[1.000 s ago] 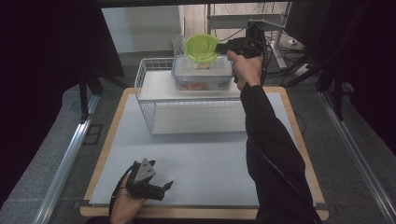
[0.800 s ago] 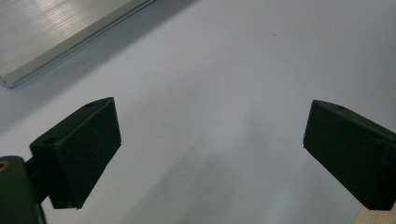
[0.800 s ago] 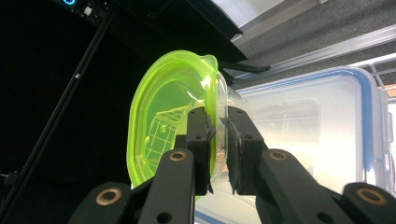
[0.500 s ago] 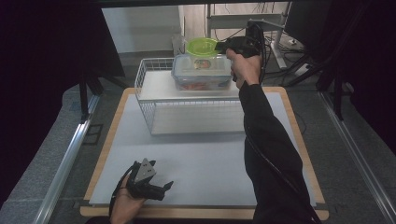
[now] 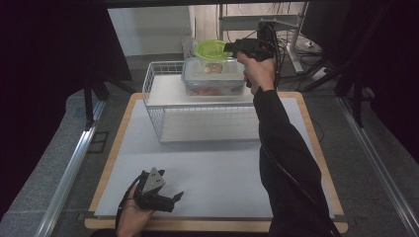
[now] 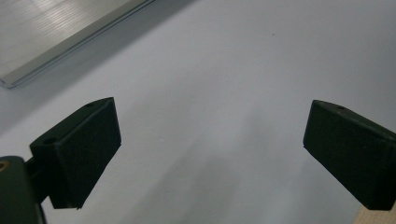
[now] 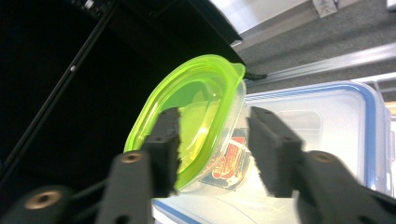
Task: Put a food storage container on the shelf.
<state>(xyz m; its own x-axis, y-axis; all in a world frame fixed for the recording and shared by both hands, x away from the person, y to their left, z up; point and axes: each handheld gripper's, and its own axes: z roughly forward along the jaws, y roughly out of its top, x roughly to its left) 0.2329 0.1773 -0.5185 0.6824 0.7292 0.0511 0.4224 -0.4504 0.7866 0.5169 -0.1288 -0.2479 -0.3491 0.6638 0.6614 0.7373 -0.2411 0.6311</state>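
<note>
High view: 1 green lid (image 5: 211, 49) atop 1 clear box (image 5: 213, 76) — right gripper (image 7: 212, 149) just opening, lid rim between; left gripper (image 6: 210, 149) spread — box contents blurred.

Green lid (image 7: 196, 107) — near rim behind jaws

This looks like a lab or test room set up for recording, not a home. A wooden board (image 5: 316, 143) covered with a plain white sheet (image 5: 217, 168) serves as the work surface, and it sits inside a frame of aluminium rails (image 5: 69, 173) of the kind used for rigs. Black curtains (image 5: 54, 54) hang on both sides, shutting the area off (much as a photo booth would be). The floor is grey carpet (image 5: 346, 113). Behind the table stands a metal desk frame (image 5: 276, 22) with loose cables (image 5: 306, 47) trailing under it. A white wire basket (image 5: 197, 111) and a clear plastic food box (image 5: 215, 79) look like props.
</note>
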